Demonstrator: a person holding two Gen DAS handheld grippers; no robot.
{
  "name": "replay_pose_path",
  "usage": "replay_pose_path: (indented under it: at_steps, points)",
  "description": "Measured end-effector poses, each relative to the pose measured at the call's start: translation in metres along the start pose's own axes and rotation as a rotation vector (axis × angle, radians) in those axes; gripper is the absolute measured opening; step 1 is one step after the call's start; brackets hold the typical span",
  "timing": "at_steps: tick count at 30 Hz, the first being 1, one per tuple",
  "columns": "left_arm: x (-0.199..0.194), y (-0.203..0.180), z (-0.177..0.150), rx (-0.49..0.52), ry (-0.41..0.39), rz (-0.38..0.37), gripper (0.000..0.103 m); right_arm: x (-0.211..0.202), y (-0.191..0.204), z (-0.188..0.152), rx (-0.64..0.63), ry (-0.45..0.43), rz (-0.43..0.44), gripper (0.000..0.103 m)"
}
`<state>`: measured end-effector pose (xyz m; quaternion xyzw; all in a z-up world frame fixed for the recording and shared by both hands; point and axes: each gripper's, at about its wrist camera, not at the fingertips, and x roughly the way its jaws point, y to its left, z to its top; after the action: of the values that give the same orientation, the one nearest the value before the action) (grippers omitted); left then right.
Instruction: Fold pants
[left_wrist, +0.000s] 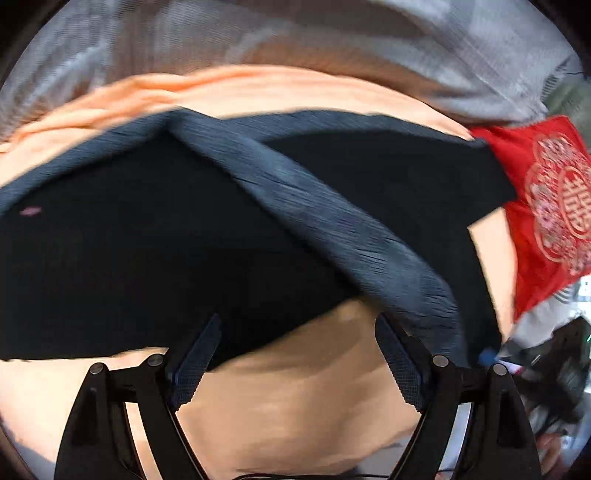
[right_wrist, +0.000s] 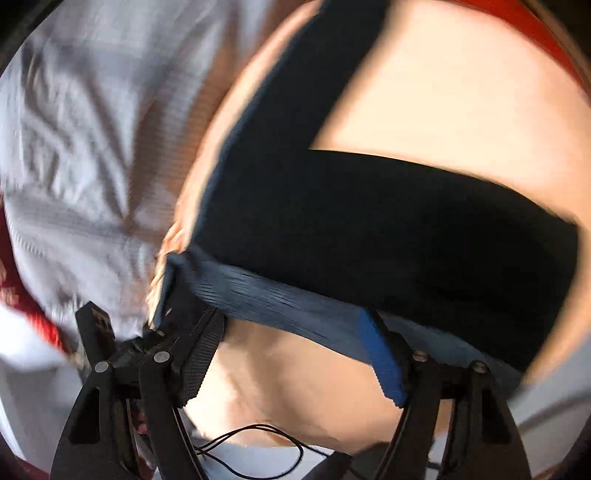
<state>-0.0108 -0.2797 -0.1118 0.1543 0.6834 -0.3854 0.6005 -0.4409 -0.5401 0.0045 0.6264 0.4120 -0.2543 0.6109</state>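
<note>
Early fold step, by judgement: dark pants spread flat on peach sheet, ribbed waistband lifted diagonally. Left tool spread wide, empty, at 6 o'clock of pants. Right tool spread wide, waistband across its tips, ungripped. Next: close on waistband, carry over. Grey bedding at 12 o'clock, red printed cloth at 3 o'clock.

The pants lay spread on a sheet, their waistband folded across them, toward the sheet's near edge. A printed cloth lay at the sheet's right edge; a rumpled fabric lay beyond its far edge.
</note>
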Motion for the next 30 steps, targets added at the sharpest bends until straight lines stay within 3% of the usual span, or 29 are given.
replay_pose_path:
  at_steps: [5, 10, 13, 16, 18, 20, 21, 22, 24, 26, 30]
  points:
    - [0.026, -0.034, -0.003, 0.018, 0.067, -0.028, 0.086, -0.029, -0.056, -0.024, 0.049, -0.098, -0.096, 0.079]
    - [0.045, -0.054, 0.002, 0.032, 0.084, -0.015, 0.086, -0.021, -0.078, -0.032, 0.025, -0.074, -0.163, 0.078]
    - [0.049, -0.06, 0.002, 0.034, 0.095, 0.011, 0.086, -0.024, -0.088, -0.037, 0.041, -0.071, -0.147, 0.077]
    - [0.053, -0.058, -0.002, 0.007, 0.111, 0.025, 0.086, -0.02, -0.099, -0.036, 0.085, -0.02, -0.034, 0.075]
    - [0.061, -0.062, -0.002, -0.016, 0.126, 0.028, 0.086, -0.01, -0.097, -0.031, 0.067, 0.022, 0.005, 0.065]
    - [0.069, -0.069, -0.003, -0.026, 0.133, 0.032, 0.086, -0.001, -0.093, -0.025, 0.048, 0.07, 0.027, 0.04]
    - [0.071, -0.072, -0.003, -0.023, 0.131, 0.033, 0.082, 0.002, -0.092, -0.022, 0.05, 0.09, 0.039, 0.026]
    - [0.072, -0.077, -0.003, -0.013, 0.123, 0.037, 0.073, 0.005, -0.093, -0.019, 0.06, 0.123, 0.068, 0.003]
    - [0.071, -0.088, -0.002, 0.022, 0.127, 0.009, 0.03, 0.0, -0.087, -0.009, 0.075, 0.141, 0.166, 0.003]
    - [0.068, -0.098, 0.002, 0.021, 0.137, -0.019, 0.026, -0.016, -0.076, 0.005, 0.057, 0.134, 0.252, 0.003]
    - [0.047, -0.113, 0.019, 0.009, 0.104, -0.037, 0.026, -0.048, -0.045, 0.05, 0.0, 0.095, 0.333, 0.003]
